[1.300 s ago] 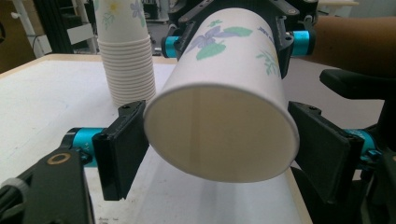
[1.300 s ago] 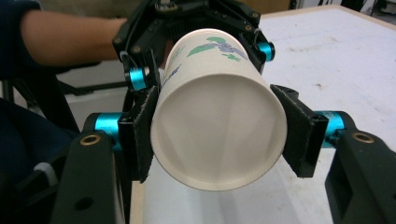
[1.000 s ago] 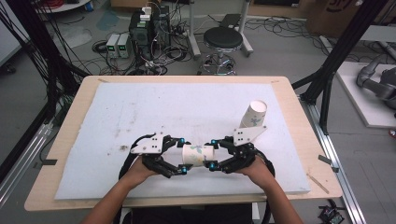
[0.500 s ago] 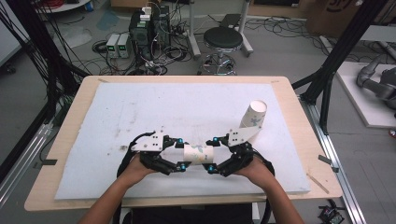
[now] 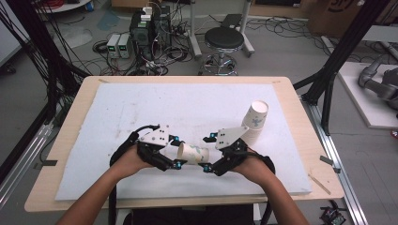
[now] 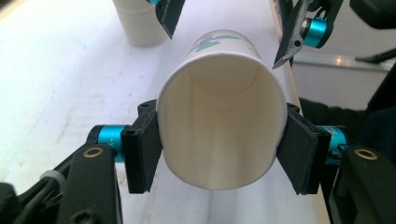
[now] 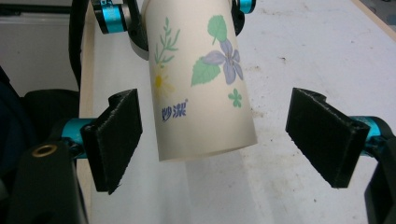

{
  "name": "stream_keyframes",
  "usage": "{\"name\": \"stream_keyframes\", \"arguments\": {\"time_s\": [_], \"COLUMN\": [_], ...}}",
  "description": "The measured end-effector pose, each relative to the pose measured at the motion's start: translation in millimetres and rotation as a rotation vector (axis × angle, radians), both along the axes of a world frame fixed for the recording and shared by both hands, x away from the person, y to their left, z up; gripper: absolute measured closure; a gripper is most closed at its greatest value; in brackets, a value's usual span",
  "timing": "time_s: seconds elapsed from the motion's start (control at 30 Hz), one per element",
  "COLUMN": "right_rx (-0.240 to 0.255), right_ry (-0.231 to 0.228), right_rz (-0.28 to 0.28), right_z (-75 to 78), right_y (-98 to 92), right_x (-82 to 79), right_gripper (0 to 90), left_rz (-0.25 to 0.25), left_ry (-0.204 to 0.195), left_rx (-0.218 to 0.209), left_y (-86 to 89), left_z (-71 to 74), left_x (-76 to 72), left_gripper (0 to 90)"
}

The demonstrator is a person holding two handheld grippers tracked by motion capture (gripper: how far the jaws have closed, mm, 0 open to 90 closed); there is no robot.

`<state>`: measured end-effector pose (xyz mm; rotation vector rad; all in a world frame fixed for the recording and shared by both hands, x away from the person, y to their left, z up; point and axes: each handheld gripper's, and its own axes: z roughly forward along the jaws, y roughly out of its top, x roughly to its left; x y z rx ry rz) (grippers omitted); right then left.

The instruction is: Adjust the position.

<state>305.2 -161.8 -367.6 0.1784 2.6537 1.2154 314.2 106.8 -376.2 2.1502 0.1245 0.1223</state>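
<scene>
A white paper cup [image 5: 192, 153] with a flower print lies on its side in the air, low over the white mat [image 5: 141, 108]. My left gripper [image 5: 178, 152] is shut on it near the rim, and its pads [image 6: 144, 149] press the open mouth [image 6: 222, 130] slightly oval. My right gripper [image 5: 208, 153] is open. Its jaws have just opened, and its pads [image 7: 116, 135] stand apart on either side of the cup's base end [image 7: 201, 84] without touching it.
A leaning stack of paper cups [image 5: 256, 119] stands on the mat at the right, just beyond the right hand; its foot [image 6: 137, 23] also shows in the left gripper view. The table's front edge [image 5: 187, 201] is close under both forearms.
My left gripper closed on the cup and lifted it a little. My right gripper let go of the cup's base, opened wide and drew slightly to the right.
</scene>
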Motion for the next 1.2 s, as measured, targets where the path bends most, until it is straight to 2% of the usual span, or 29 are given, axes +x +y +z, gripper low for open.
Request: {"name": "stream_keyframes", "arguments": {"time_s": [0.33,0.43,0.53,0.73,0.83,0.97,1.0,1.1,1.2], "right_rx": [-0.071,-0.078,-0.108,-0.141,-0.185,-0.23,-0.23,-0.252,-0.264], "right_ry": [-0.003,-0.007,-0.014,-0.012,-0.012,-0.009,-0.009,-0.014,-0.019], "right_rz": [0.019,0.019,0.022,0.03,0.047,0.06,0.06,0.072,0.074], "right_z": [-3.5,-3.7,-4.8,-5.4,-7.7,-12.9,-12.9,-16.5,-16.9], "right_y": [7.5,8.2,10.4,16.3,24.6,33.0,33.0,36.4,37.4], "right_x": [1.9,1.8,2.2,1.5,0.9,0.8,0.8,1.3,1.3], "right_gripper": [18.9,18.9,18.9,19.1,24.4,27.0,27.0,34.4,35.3], "left_rz": [-0.009,-0.008,-0.019,-0.028,-0.037,-0.042,-0.042,-0.042,-0.044], "left_ry": [0.014,0.019,0.019,0.034,0.037,0.039,0.039,0.041,0.034], "left_rx": [0.2,0.224,0.262,0.273,0.282,0.289,0.289,0.29,0.291], "left_y": [-15.5,-17.9,-21.9,-26.3,-29.7,-31.3,-31.3,-31.8,-32.5], "left_z": [9.1,11.2,15.2,13.5,12.2,10.9,10.9,10.8,10.8], "left_x": [5.6,6.8,8.6,7.9,7.9,8.1,8.1,8.4,8.2], "left_gripper": [37.4,37.5,37.4,37.2,37.0,37.1,37.1,37.1,36.7]}}
